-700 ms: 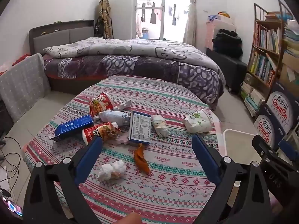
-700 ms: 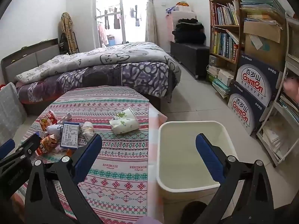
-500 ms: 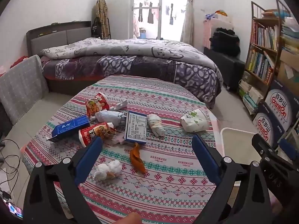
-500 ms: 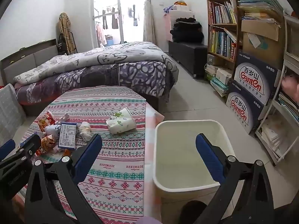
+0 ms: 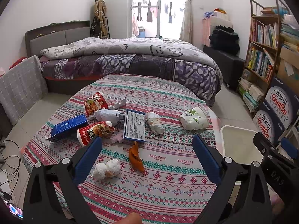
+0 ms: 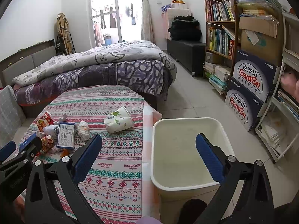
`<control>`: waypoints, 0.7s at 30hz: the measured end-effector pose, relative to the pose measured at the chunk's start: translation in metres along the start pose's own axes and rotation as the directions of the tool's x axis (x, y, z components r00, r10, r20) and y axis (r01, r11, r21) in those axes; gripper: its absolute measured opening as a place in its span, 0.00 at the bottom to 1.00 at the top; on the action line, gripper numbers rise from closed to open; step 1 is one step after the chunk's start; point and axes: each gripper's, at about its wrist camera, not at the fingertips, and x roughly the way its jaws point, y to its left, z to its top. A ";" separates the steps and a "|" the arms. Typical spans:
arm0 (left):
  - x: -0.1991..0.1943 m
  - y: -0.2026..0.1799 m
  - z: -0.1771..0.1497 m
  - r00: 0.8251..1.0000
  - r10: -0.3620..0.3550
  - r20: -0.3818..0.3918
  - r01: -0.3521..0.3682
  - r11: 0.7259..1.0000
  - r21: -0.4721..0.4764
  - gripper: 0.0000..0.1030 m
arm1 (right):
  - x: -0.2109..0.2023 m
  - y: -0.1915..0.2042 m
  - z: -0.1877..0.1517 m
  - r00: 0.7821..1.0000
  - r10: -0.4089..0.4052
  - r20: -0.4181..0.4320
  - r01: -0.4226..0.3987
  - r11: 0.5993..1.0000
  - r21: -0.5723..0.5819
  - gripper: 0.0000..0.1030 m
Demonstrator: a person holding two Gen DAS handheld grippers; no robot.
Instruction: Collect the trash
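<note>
Litter-strewn patterned table [image 5: 168, 97] beside bed [image 5: 130, 59], bin [image 6: 186, 149] alongside; both jaws apart, empty

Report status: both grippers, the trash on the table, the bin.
Left gripper open, empty. Right gripper open, empty, over the bin. Trash on the table untouched, tissue wad nearest the left fingers. Nothing in the way.

Scattered wrappers [image 5: 97, 130] beside empty bin [image 6: 188, 149]
</note>
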 end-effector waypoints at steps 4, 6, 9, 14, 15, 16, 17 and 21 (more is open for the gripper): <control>0.001 0.003 -0.001 1.000 0.004 -0.002 -0.004 1.000 -0.004 0.92 | 0.002 0.003 -0.002 1.000 0.003 -0.007 -0.003 1.000 -0.003 0.93; 0.001 0.005 -0.001 1.000 0.006 -0.004 -0.006 1.000 -0.007 0.92 | 0.002 0.003 -0.003 1.000 0.003 -0.006 -0.004 1.000 -0.005 0.93; 0.002 0.005 -0.002 1.000 0.006 -0.006 -0.006 1.000 -0.006 0.92 | 0.002 0.003 -0.002 1.000 0.004 -0.008 -0.004 1.000 -0.002 0.93; 0.003 0.005 -0.002 1.000 0.007 -0.007 -0.007 1.000 -0.003 0.92 | 0.002 0.003 -0.003 1.000 0.005 -0.008 -0.005 1.000 -0.002 0.93; 0.003 0.006 -0.002 1.000 0.008 -0.007 -0.008 1.000 -0.004 0.92 | 0.002 0.003 -0.003 1.000 0.005 -0.008 -0.005 1.000 -0.003 0.93; 0.003 0.005 -0.002 1.000 0.007 -0.007 -0.007 1.000 -0.003 0.92 | 0.002 0.003 -0.002 1.000 0.004 -0.008 -0.004 1.000 -0.002 0.93; 0.003 0.005 -0.002 1.000 0.007 -0.006 -0.007 1.000 -0.004 0.92 | 0.002 0.003 -0.002 1.000 0.004 -0.008 -0.004 1.000 -0.002 0.93; 0.004 0.006 -0.003 1.000 0.007 -0.008 -0.007 1.000 -0.004 0.92 | 0.002 0.003 -0.003 1.000 0.005 -0.009 -0.005 1.000 -0.002 0.93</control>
